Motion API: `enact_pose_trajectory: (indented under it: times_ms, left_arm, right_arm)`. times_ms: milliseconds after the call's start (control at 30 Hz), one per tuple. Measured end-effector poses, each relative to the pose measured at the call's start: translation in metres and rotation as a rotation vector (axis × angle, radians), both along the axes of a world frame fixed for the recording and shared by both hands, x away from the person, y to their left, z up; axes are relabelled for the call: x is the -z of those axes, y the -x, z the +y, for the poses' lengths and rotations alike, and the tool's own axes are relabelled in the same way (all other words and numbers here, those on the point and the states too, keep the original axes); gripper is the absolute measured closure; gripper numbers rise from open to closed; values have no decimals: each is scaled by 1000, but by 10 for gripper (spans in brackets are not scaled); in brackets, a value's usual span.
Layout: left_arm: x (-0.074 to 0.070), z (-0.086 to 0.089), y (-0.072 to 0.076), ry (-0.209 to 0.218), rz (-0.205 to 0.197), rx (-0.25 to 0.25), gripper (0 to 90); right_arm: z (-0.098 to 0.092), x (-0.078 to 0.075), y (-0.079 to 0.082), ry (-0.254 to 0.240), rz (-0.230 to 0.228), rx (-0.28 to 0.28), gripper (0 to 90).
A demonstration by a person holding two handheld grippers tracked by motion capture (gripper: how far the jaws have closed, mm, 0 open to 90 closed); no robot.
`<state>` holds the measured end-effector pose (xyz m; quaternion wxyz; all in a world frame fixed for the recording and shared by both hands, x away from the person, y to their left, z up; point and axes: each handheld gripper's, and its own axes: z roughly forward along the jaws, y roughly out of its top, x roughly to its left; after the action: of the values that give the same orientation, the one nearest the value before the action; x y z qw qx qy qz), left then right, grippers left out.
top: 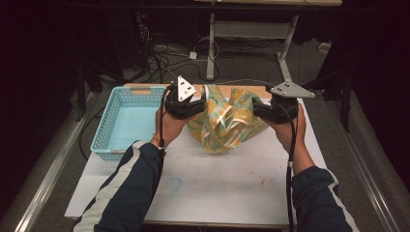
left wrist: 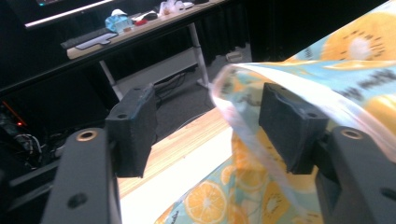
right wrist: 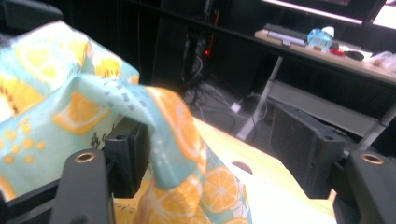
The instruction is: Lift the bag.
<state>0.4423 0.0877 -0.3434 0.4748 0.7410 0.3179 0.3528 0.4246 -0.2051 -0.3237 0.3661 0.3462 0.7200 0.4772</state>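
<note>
Your basket [top: 126, 123] is sitting at the worktop's [top: 232, 179] left edge, with nothing visible inside. The cloth [top: 226, 121] is bunching on the worktop's far half, between your hands. Your left gripper [left wrist: 208, 128] is holding its fingers [left wrist: 133, 126] spread, the cloth hem draping against one pad. Your right gripper [right wrist: 219, 154] is likewise spreading its fingers [right wrist: 128, 154], a fold hanging over one. The cloth's underside is staying hidden. Bare worktop is lying open on your near side.
</note>
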Motion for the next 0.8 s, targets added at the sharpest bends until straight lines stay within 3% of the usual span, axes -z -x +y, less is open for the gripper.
enact_pose_trajectory:
  times_ms: [167, 300, 533, 667, 800]
  left_arm:
    - [-3, 4, 7, -9, -18, -1, 362]
    - [0, 6, 9, -50, -21, 7, 362]
    - [6, 19, 24, -80, -31, 30, 334]
    - [10, 26, 36, -124, -46, 48, 333]
    - [14, 33, 47, -117, -52, 57, 339]
  right_arm:
    - [-5, -4, 10, 39, 15, -13, 229]
    - [-12, -3, 19, 51, 18, -14, 188]
    - [-26, 2, 39, 42, 20, -18, 184]
    - [-30, 6, 51, 42, 19, -32, 187]
    - [-33, 8, 64, 60, 19, -45, 187]
